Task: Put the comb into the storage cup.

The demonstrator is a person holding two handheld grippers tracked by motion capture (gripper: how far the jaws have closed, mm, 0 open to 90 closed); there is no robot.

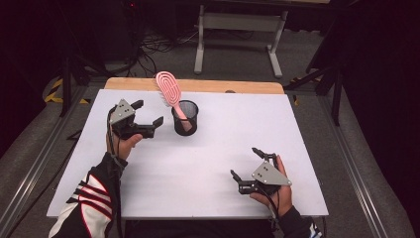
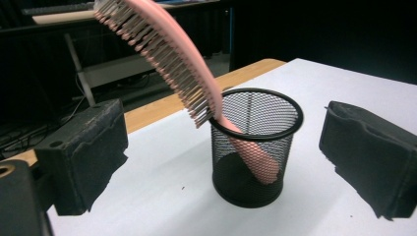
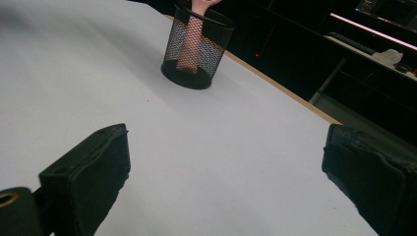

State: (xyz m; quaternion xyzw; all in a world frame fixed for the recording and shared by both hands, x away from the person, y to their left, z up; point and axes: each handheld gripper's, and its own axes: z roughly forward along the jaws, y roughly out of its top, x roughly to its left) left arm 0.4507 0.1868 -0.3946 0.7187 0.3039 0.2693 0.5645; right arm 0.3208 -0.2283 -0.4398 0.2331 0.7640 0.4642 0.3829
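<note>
Now | pink hairbrush handle-down in black mesh cup, centre frame | left gripper beside cup, fingers apart, empty | right gripper lower right on desk, fingers apart, empty

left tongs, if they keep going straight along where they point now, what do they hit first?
Probably the black mesh cup: it sits centred between the open left tongs. The pink hairbrush leaning out of the cup tilts toward them, so its bristle head could touch first; depth is unclear.

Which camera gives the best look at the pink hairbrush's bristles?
The left gripper view: the pink hairbrush is close, side-on, bristles distinct, handle down in the black mesh cup. The high view shows its slotted back from afar; the right gripper view shows just the handle through the mesh.
</note>
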